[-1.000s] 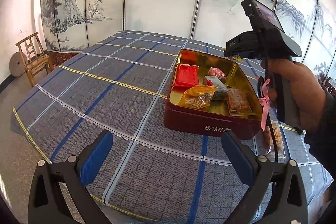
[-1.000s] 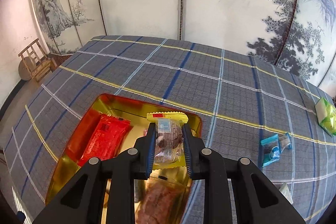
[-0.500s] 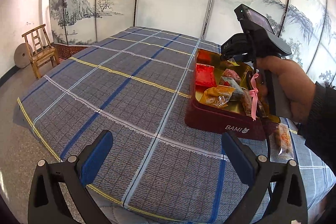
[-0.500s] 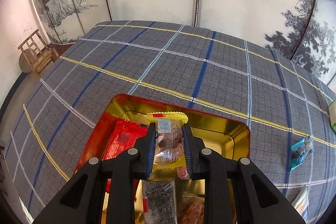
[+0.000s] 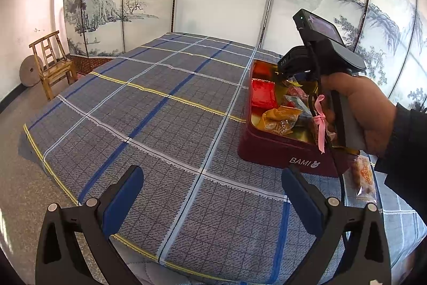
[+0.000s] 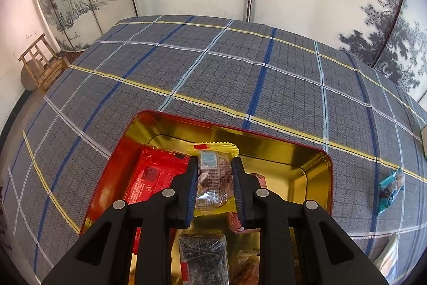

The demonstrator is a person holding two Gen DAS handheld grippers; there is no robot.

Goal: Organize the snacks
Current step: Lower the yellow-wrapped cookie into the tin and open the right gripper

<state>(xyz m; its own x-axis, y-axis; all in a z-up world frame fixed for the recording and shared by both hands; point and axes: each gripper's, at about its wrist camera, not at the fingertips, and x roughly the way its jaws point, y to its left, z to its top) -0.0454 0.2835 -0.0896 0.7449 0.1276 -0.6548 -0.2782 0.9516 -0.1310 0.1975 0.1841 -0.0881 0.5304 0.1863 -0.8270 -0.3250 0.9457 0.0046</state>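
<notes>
Right wrist view: right gripper is clamping a yellow-edged clear snack packet with a dark cake inside, both pads pressing its sides. It is hanging over the open red tin, above the gold floor near the far wall, not yet set down.

Tin is already holding several items: a flat red packet along the left side, a dark speckled packet at the near end, a pink wrapper partly hidden behind the right finger, something brownish at the bottom edge I can't identify. Far right part of the floor is showing bare gold, so room is remaining.

Left wrist view: left gripper is sitting with jaws wide apart, nothing between them, hovering over the plaid cloth well short of the tin. Right hand is holding its tool over the tin. An orange-yellow packet is lying near the tin's front wall.

Still outside the tin:
- teal packet on the cloth to the right, well apart from the tin
- green item at the far right edge, mostly cut off
- clear bag with orange contents just beside the tin's near corner
- another clear wrapper at bottom right, too cropped to read

Judging progress: past halfway probably. Current packet is needing release into the tin, then at least three or four loose pieces are waiting for collection. No lid in sight.
</notes>
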